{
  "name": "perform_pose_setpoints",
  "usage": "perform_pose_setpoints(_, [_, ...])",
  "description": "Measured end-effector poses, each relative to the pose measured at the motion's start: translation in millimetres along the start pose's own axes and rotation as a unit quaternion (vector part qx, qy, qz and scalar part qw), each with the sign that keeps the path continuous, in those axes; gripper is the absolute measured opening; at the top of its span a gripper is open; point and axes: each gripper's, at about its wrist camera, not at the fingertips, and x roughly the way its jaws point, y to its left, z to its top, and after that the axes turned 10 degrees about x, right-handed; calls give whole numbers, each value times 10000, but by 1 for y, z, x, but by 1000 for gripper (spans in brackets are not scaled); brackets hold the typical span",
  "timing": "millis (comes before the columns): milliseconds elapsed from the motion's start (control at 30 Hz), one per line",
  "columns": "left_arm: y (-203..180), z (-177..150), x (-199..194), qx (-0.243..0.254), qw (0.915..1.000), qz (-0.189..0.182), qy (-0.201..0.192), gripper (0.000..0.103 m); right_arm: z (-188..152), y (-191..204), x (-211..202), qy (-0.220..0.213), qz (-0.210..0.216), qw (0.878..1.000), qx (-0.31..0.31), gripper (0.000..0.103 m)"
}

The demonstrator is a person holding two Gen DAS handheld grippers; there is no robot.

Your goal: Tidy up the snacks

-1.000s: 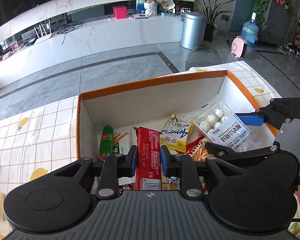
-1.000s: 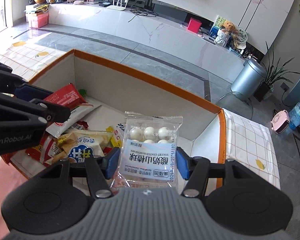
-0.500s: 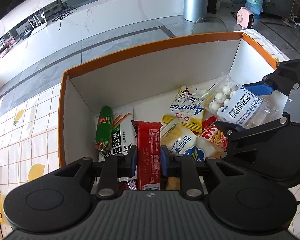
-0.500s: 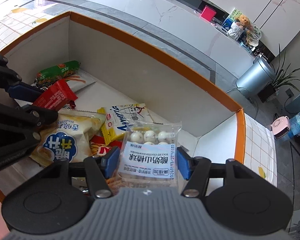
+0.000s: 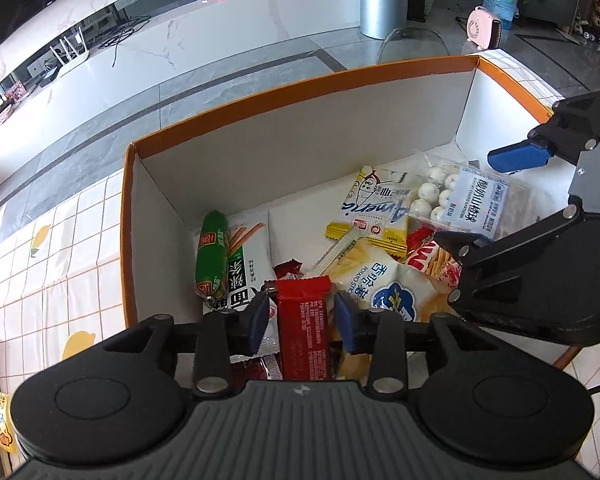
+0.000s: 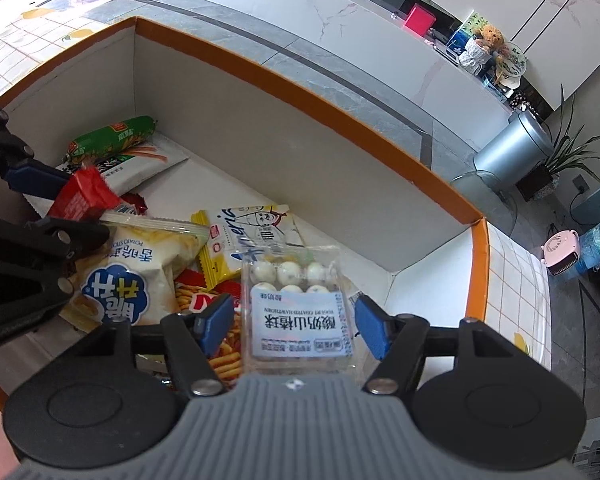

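Over the box, both grippers' jaws are opening off their packets.

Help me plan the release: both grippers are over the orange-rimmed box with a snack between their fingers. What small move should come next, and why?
Probably lift both grippers straight up. The left gripper is opening, its pads already clear of the red packet; the right gripper is opening with gaps beside the yogurt-ball pack. Both snacks sit on the pile inside the box.
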Motion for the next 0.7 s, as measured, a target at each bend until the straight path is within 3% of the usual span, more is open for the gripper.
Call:
perform_pose_setpoints(133, [-4, -2, -11, 153, 9998, 117, -86, 65, 1, 0, -9, 1, -44, 10000, -62, 80])
perform_pose_setpoints(233, [-5, -3, -21, 171, 9996, 75, -187, 73, 2, -4, -17, 6, -39, 10000, -40, 81])
perform_pose_setpoints(467, [-13, -8, -51, 271, 9984, 186, -453, 76, 3, -19, -53, -208, 1, 9994, 289, 88])
perform_pose_setpoints(700, [-13, -21, -88, -33, 9959, 300, -857, 76, -6, -31, -93, -473, 89, 9965, 679, 91])
